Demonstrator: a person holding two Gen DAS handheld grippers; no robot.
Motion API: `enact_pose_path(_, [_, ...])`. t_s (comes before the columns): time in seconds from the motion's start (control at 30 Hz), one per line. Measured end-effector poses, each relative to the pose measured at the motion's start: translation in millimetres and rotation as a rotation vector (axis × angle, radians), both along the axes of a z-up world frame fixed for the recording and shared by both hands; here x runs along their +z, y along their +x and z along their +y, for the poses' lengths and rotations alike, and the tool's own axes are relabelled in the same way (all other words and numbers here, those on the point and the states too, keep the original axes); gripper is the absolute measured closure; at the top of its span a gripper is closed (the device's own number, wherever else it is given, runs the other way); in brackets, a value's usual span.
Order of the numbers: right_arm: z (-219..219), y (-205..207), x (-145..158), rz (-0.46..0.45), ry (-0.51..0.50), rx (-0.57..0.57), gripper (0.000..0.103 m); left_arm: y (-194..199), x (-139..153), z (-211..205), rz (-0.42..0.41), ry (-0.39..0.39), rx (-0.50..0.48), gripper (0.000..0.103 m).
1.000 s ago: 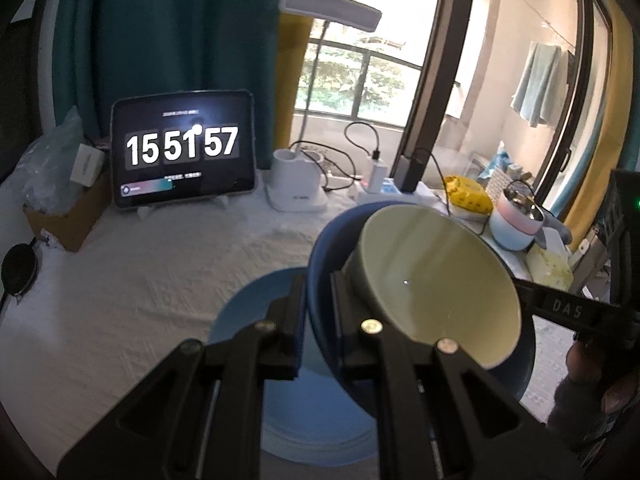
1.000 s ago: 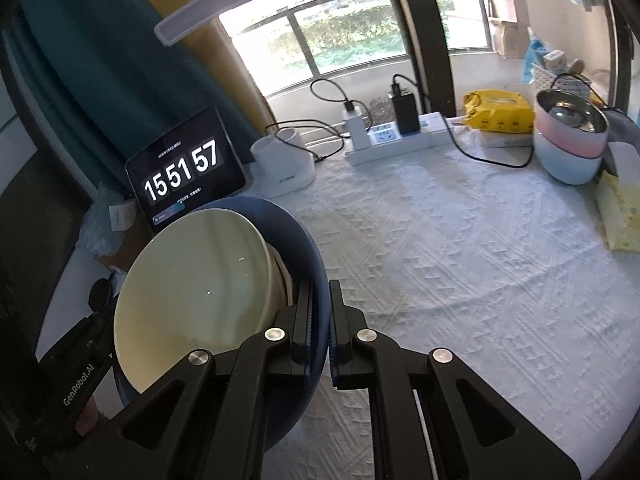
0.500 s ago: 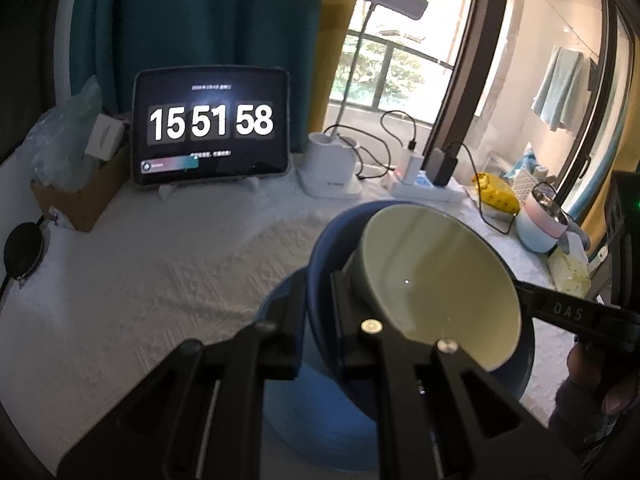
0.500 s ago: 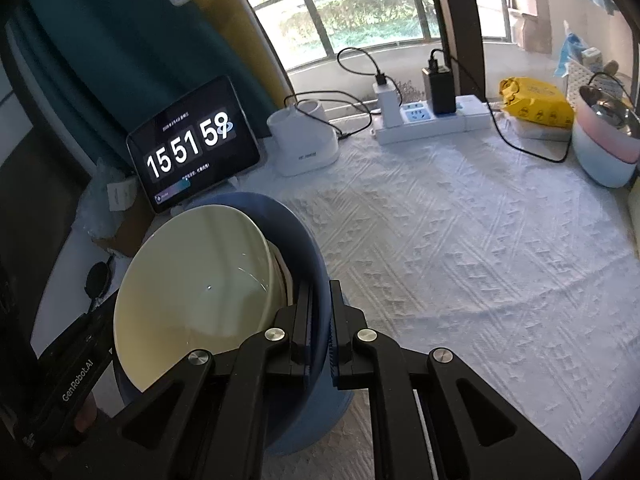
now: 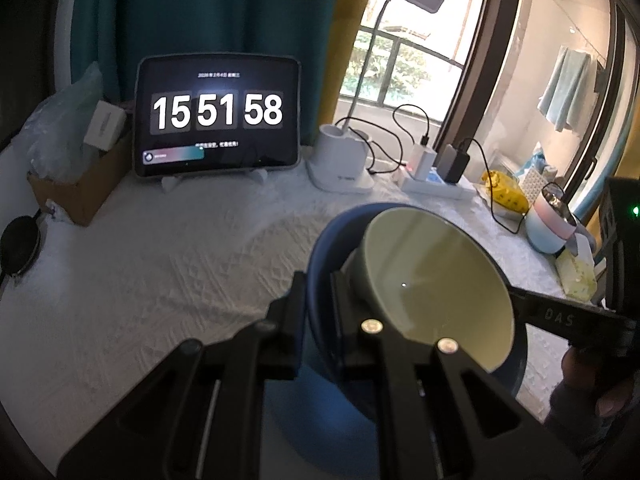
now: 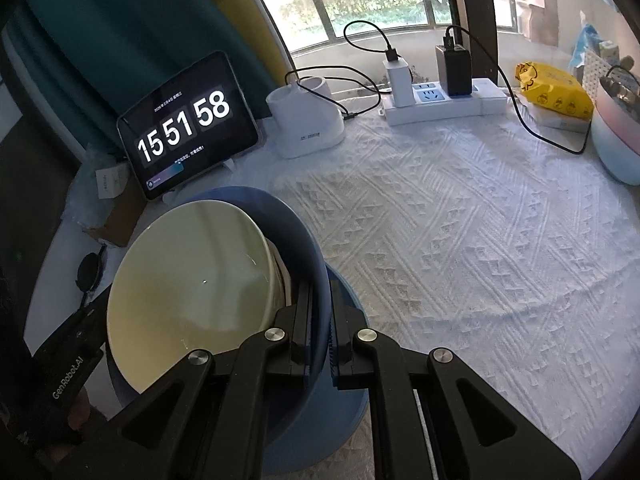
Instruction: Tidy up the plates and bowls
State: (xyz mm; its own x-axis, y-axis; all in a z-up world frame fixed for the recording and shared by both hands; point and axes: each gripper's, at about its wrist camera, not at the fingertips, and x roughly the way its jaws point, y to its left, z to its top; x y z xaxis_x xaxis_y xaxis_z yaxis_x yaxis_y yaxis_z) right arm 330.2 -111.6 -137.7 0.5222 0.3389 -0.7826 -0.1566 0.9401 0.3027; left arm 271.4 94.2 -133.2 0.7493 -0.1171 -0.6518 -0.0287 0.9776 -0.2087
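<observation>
Blue bowl (image 5: 320, 280) hangs tilted above the white tablecloth (image 5: 160, 280), carried from both sides, with a pale green bowl (image 5: 440, 288) nested inside it. Under the pair lies a light blue plate (image 6: 348, 392) on the cloth, seen beneath the blue bowl in both wrist views; whether the bowl's base touches the plate cannot be told.

Left gripper (image 5: 318, 300) has its jaws pressed onto the rim wall of the blue bowl, one finger outside and one inside next to the green bowl. Right gripper (image 6: 320, 312) pinches the opposite side of the same rim in the same way, its inner finger close beside the green bowl's outer wall. Each gripper also shows at the edge of the other's view, with part of a hand (image 5: 588, 392) behind it.

At the back of the table stand a tablet clock (image 5: 218, 116), a white lamp base (image 5: 340, 164) and a power strip (image 6: 440, 100) with chargers plugged in. Farther right sit a yellow packet (image 6: 556, 88) and a pink and blue container (image 6: 616, 136)
</observation>
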Motion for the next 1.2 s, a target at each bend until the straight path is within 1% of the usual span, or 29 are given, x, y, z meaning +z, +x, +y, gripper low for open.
enact_pose_path(0.13, [0,1,0,-0.003,-0.014,-0.003,0.093,1,0,-5,0.000,0.035,-0.010,0.093])
enact_pose_path(0.27, [-1,1,-1,-0.011,-0.018,-0.001,0.092,2,-4,-5,-0.002,0.043,-0.017,0.092])
enact_pose_path(0.33, [-1,0,-1,-0.019,-0.024,0.000,0.092,1,-5,-5,-0.013,0.050,-0.017,0.091])
enact_pose_path(0.53, [-4,-3,-2,-0.029,-0.018,-0.014,0.092,3,-5,-9,-0.010,0.078,0.004,0.090])
enact_pose_path(0.63, [-6,-5,-3,-0.039,-0.016,-0.024,0.088,1,-7,-6,-0.013,0.061,0.009,0.088])
enact_pose_path(0.7, [-8,-6,-4,-0.042,-0.012,-0.037,0.081,2,-7,-6,-0.015,0.058,0.009,0.088])
enact_pose_path(0.8, [-12,-6,-6,-0.042,0.001,-0.056,0.076,2,-6,-6,-0.019,0.055,0.012,0.088])
enact_pose_path(0.93, [-14,-9,-6,-0.047,-0.006,-0.072,0.074,2,-6,-8,-0.014,0.042,0.025,0.088])
enact_pose_path(1.07, [-15,-11,-5,-0.051,-0.020,-0.074,0.074,1,-6,-11,-0.018,0.061,0.017,0.088])
enact_pose_path(1.2, [-17,-13,-5,-0.048,-0.023,-0.077,0.072,1,-5,-12,-0.003,0.072,0.007,0.086])
